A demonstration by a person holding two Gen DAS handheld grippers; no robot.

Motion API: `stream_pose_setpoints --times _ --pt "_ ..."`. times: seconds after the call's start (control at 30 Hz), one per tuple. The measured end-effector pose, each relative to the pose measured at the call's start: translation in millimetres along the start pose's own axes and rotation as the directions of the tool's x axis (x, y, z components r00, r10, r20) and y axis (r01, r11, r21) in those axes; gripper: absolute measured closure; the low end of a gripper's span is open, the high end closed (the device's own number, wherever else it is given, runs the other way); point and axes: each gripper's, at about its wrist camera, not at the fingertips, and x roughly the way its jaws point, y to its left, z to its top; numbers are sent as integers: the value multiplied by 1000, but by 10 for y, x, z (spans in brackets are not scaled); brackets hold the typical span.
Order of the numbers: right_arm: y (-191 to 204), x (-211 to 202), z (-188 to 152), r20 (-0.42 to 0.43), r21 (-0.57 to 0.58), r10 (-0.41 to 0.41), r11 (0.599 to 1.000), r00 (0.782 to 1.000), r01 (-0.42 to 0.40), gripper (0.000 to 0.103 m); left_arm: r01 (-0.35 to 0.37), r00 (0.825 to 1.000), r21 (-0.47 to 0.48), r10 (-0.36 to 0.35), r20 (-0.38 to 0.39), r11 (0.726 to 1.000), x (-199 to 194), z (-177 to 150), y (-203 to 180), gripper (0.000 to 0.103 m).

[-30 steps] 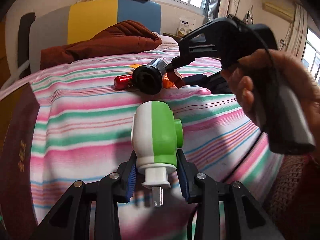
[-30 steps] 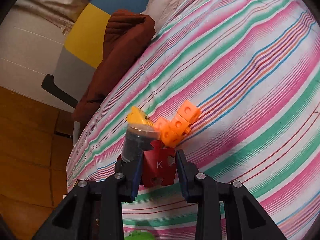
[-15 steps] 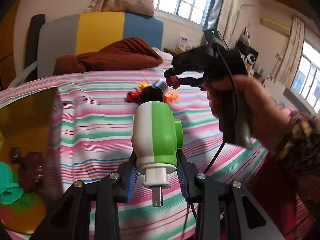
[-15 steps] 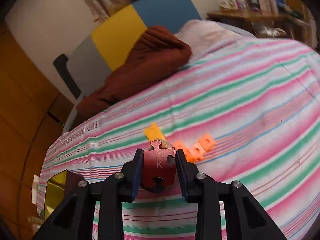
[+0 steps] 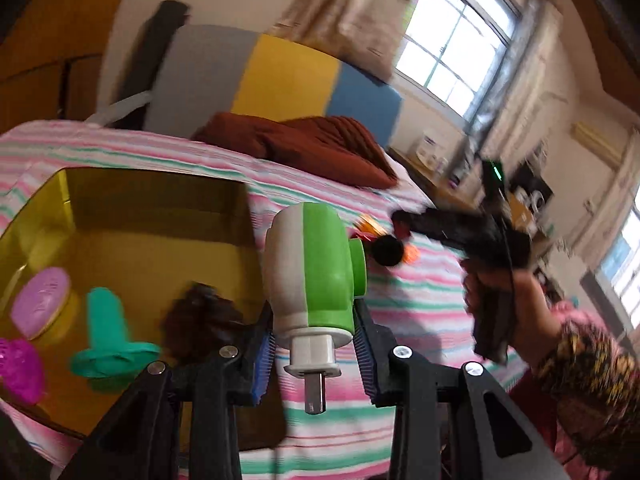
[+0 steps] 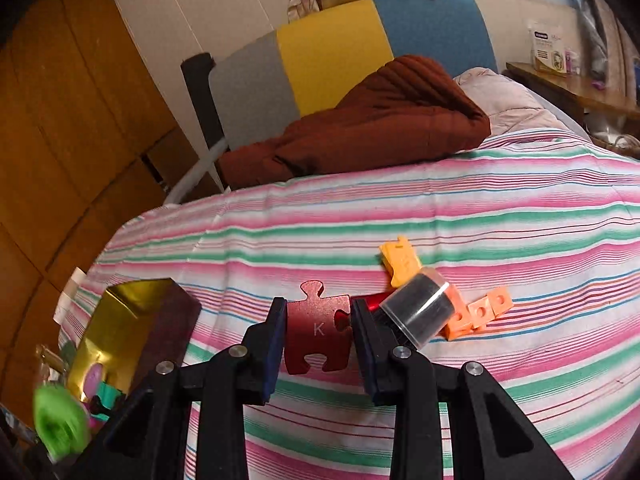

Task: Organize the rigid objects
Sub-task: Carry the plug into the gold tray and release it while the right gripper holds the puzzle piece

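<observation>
My left gripper point(image 5: 314, 354) is shut on a white and green plastic toy point(image 5: 312, 276) and holds it in the air beside the right edge of a gold box point(image 5: 132, 216). The box holds a teal piece point(image 5: 108, 344), a purple lid point(image 5: 40, 304), a magenta piece point(image 5: 18, 368) and a dark brown thing point(image 5: 204, 320). My right gripper point(image 6: 319, 332) is shut on a red puzzle piece point(image 6: 318, 328) marked K, above the striped bed. It shows blurred in the left wrist view point(image 5: 400, 224). The gold box point(image 6: 120, 328) lies to its lower left.
On the striped bedsheet point(image 6: 440, 208) lie a black cylinder with a clear cap point(image 6: 418, 312), orange linked cubes point(image 6: 480, 312), a yellow-orange piece point(image 6: 402, 260) and a red thing behind the right finger. A brown quilt point(image 6: 360, 128) and a grey, yellow and blue headboard point(image 6: 340, 48) stand behind.
My left gripper has swung left with the toy, so the gold box fills its left side. My right gripper has lifted the red puzzle piece away from the pile and turned toward the box.
</observation>
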Motion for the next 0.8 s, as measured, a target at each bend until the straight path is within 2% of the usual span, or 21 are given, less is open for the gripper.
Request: stream_pose_setpoints --times 0.1,0.23,0.43,0.8 --pt "-1 9 -10 -1 -1 2 1000 1000 -2 70 -37 999 -48 37 14 998 -21 109 229 67" --pt "19 1 -15 7 -14 -3 1000 1000 3 70 -100 995 -90 99 -20 991 66 206 525 67" --pt "104 33 -23 1 -56 0 998 1000 0 70 -123 991 -204 111 -70 971 191 306 977 67" --pt "282 69 -60 -4 -144 25 989 1000 -25 70 -196 974 -328 146 -171 924 466 393 1509 67"
